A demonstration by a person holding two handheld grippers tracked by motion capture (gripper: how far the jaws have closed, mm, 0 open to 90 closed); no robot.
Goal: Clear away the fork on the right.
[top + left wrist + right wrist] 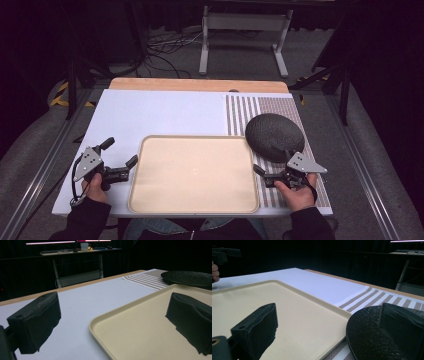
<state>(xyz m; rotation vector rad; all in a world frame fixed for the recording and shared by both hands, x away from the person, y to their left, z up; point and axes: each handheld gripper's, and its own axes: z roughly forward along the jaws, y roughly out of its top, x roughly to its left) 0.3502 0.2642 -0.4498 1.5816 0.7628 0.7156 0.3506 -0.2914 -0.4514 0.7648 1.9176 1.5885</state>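
Nearest the high camera, two dark-sleeved forearms come in at six o'clock, each hand holding a gripper. Between them lies a shallow beige tray [194, 173], bare inside, at the centre of the tabletop [150, 112]. At the tray's nine o'clock sits the left gripper [120, 160], its fingers [35, 322] spread wide apart with nothing between them; one finger hangs over the tray's left edge. At the tray's three o'clock sits the right gripper [272, 167], fingers [254, 330] likewise spread and holding nothing. A dark, rough-textured plate [274, 136] rests at two o'clock, just beside the tray's far right corner, on a brown-striped mat [250, 107]. Beyond, at twelve o'clock, a white desk frame [245, 37] stands on the floor.
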